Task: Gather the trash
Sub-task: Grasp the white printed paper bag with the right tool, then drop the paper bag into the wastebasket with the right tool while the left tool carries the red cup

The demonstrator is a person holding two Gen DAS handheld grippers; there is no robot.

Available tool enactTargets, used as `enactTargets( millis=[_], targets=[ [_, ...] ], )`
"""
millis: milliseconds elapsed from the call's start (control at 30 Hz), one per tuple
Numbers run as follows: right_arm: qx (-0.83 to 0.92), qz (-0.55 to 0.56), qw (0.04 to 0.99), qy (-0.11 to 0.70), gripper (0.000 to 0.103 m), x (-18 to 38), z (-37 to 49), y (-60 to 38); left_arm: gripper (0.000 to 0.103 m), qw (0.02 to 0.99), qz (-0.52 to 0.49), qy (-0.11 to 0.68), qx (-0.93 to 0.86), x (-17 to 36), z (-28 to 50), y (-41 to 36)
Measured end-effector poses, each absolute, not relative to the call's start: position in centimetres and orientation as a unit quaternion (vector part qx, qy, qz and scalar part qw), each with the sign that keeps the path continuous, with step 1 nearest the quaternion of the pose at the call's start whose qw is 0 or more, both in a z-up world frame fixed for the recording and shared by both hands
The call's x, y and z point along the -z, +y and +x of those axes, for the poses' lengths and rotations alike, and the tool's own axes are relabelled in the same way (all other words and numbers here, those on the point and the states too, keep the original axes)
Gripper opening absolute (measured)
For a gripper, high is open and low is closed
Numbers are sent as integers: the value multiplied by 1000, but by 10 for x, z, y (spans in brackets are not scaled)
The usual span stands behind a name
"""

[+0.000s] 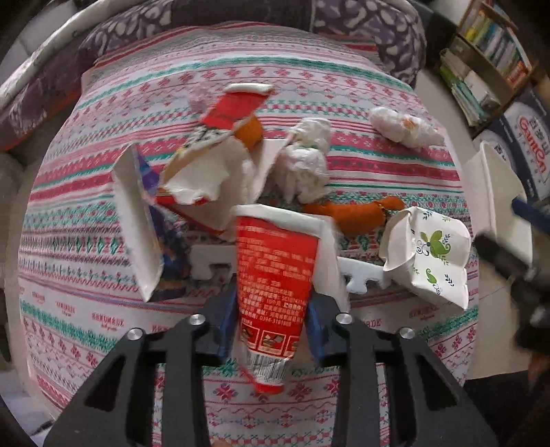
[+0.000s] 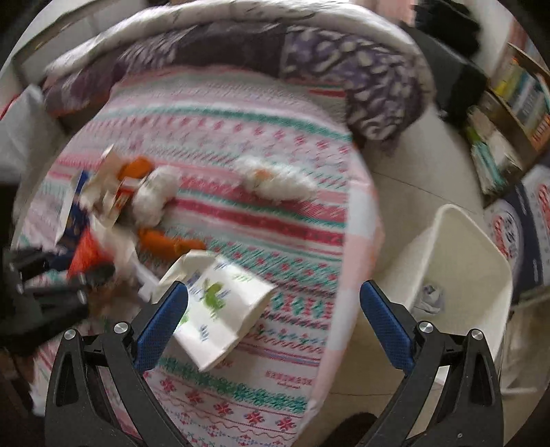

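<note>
Two grippers work over the patterned bedspread [image 1: 103, 103]: the left gripper [image 1: 271, 309] pinches a red wrapper [image 1: 275, 275] amid the litter, while the right gripper [image 2: 275, 309] hangs wide apart beside a crumpled paper cup [image 2: 220, 309]; a white bin [image 2: 457, 275] stands on the floor alongside.

A bedsheet [image 1: 240, 79] with red, green and pink bands of small patterns covers the bed. A purple quilt [image 1: 378, 31] with pale blotches lies bunched along its far edge. At the right, a wooden bookshelf [image 1: 488, 58] packed with books stands on the pale floor [image 2: 405, 185], with a printed cardboard box [image 1: 526, 144] just beside it.
</note>
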State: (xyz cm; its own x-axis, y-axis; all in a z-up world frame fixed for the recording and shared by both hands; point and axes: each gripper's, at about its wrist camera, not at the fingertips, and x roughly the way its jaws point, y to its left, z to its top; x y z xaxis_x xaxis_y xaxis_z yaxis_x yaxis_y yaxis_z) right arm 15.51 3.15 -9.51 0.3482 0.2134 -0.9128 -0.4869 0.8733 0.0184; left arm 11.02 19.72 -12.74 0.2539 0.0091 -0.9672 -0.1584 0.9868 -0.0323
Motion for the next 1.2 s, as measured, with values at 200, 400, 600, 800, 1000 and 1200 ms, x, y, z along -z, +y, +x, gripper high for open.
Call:
enactTargets(
  millis=[200,400,600,800,1000,1200],
  targets=[
    [-286,-219,782,509,96,106,138,60,33,807,-105,579,-37,100,93,220],
    [-286,-255,771,509,96,123,139,70,33,825,-117,552,-27,74,80,222],
    [-275,-275,768,509,82,136,133,78,33,825,-118,552,-31,74,79,222],
    [-283,-209,786,508,65,113,134,72,33,829,-127,543,-42,72,79,226],
    [-277,-165,817,477,58,85,132,67,33,842,-133,520,-51,61,80,225],
    [-273,-139,853,422,53,59,127,59,33,864,-131,481,-70,45,80,219]
  ],
)
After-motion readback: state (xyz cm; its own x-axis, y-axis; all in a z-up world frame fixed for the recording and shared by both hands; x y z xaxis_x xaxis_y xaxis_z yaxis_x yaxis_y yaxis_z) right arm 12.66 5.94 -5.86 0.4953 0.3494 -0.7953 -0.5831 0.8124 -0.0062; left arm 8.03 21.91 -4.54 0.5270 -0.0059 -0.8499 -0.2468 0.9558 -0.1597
